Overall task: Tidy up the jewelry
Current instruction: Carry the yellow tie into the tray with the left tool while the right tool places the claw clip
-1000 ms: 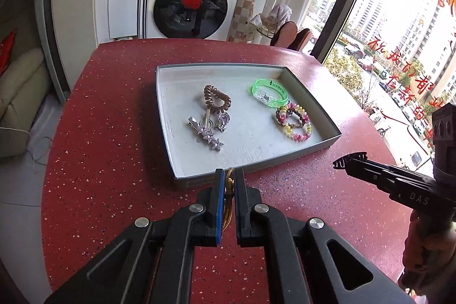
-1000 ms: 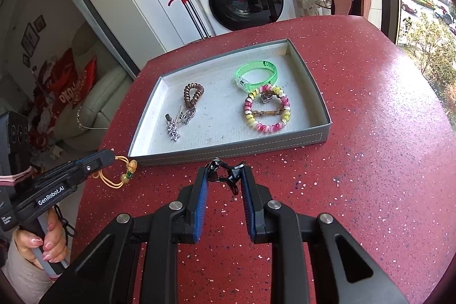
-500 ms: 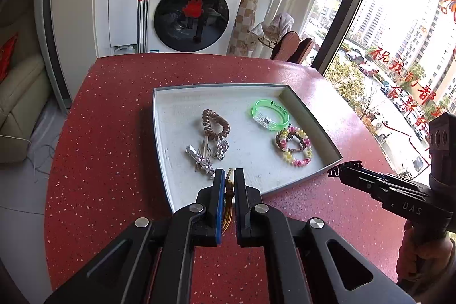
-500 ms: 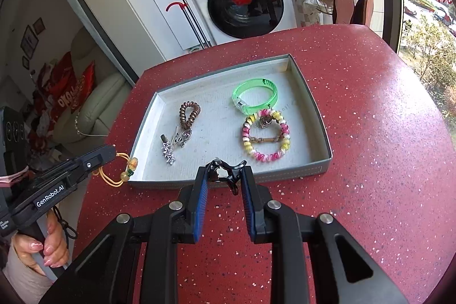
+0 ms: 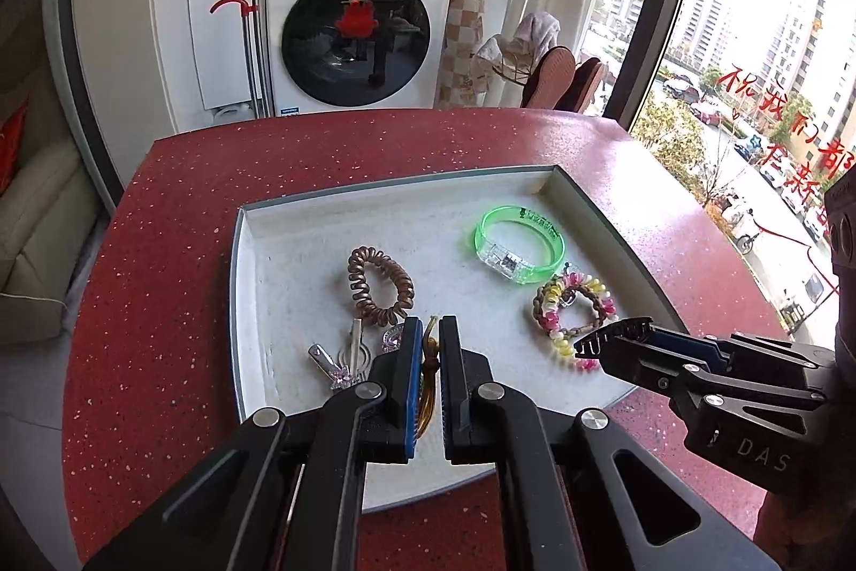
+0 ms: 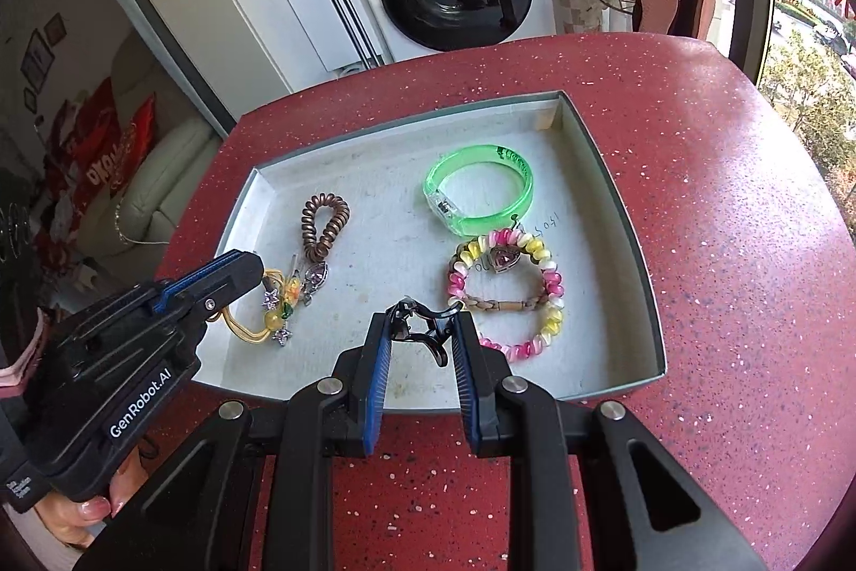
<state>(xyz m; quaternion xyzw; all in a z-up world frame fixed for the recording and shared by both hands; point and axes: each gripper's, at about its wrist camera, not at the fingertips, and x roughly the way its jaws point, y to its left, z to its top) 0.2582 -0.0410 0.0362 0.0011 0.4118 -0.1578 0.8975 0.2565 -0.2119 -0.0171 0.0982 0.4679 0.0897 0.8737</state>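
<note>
Hovering over the tray (image 6: 610, 196) with left gripper (image 5: 430, 343) pinching a yellow cord charm (image 6: 275, 311) and right gripper (image 6: 422, 341) pinching a black hair claw (image 6: 422, 327), risking cord snagging on hair clips (image 5: 342, 359) below, claw dropping onto bead bracelet (image 6: 505, 292).

1. My work sits on a red speckled tabletop (image 6: 722, 196) with a rounded far edge.
2. Directly on it lies one shallow grey tray (image 6: 639, 260), pale inside, set near the tabletop's middle before me.
</note>
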